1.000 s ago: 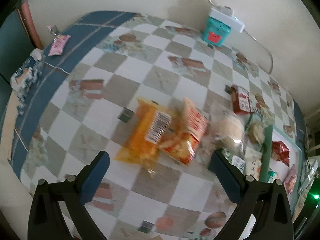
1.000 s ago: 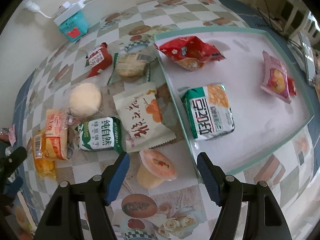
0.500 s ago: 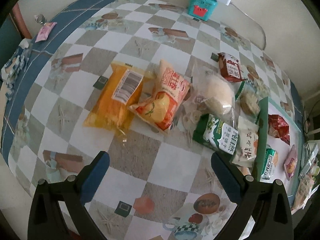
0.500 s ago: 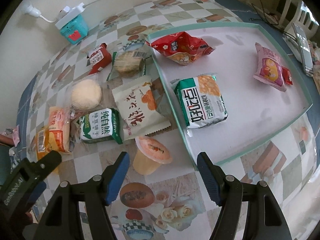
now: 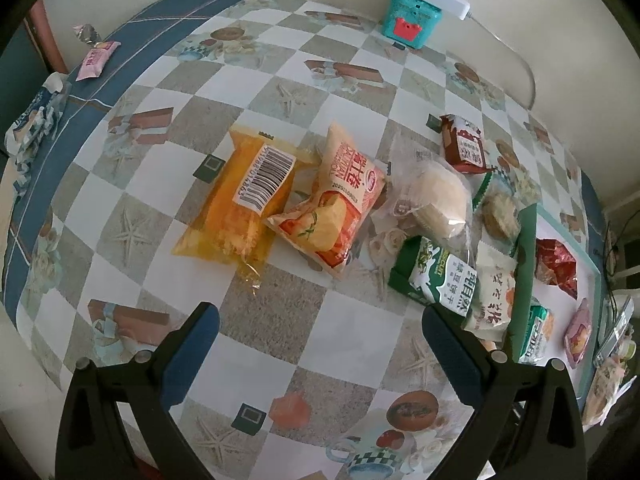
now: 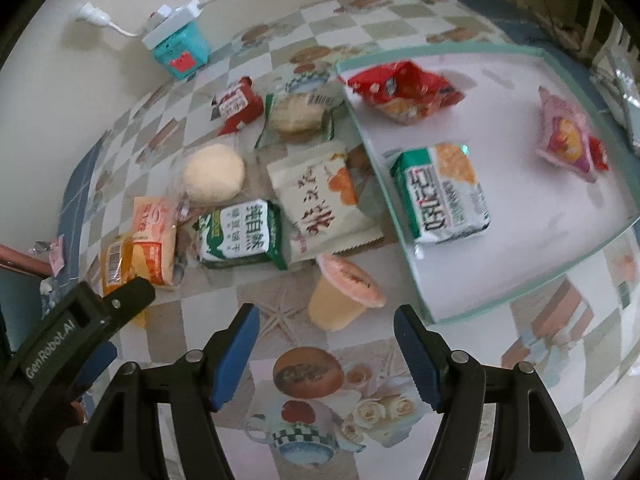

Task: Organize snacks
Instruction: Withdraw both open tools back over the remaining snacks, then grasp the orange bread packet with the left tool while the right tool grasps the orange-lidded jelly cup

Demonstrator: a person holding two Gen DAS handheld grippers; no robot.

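Observation:
Loose snacks lie on the checked tablecloth: a yellow packet [image 5: 240, 204], an orange-red packet [image 5: 336, 208], a round bun in clear wrap [image 5: 440, 196], a green-white packet [image 6: 240, 236], a white packet [image 6: 320, 200] and a jelly cup [image 6: 344, 296] on its side. A green-rimmed tray [image 6: 532, 284] holds a red bag [image 6: 404, 88], a green-orange packet [image 6: 444, 192] and a pink packet [image 6: 564, 136]. My left gripper [image 5: 320, 332] hangs open and empty above the cloth, below the yellow packet. My right gripper [image 6: 326, 344] is open and empty, just short of the jelly cup.
A teal box [image 5: 412, 24] with a white power strip on it stands at the wall. A dark red packet [image 6: 236, 104] and a biscuit pack [image 6: 296, 114] lie near the tray's far corner. A small pink sweet [image 5: 96, 60] sits by the table's left edge.
The left gripper has swung so the snack pile now sits centred ahead of it and nearer; it has come into the right wrist view. The right gripper has tilted slightly; the jelly cup looks nearer.

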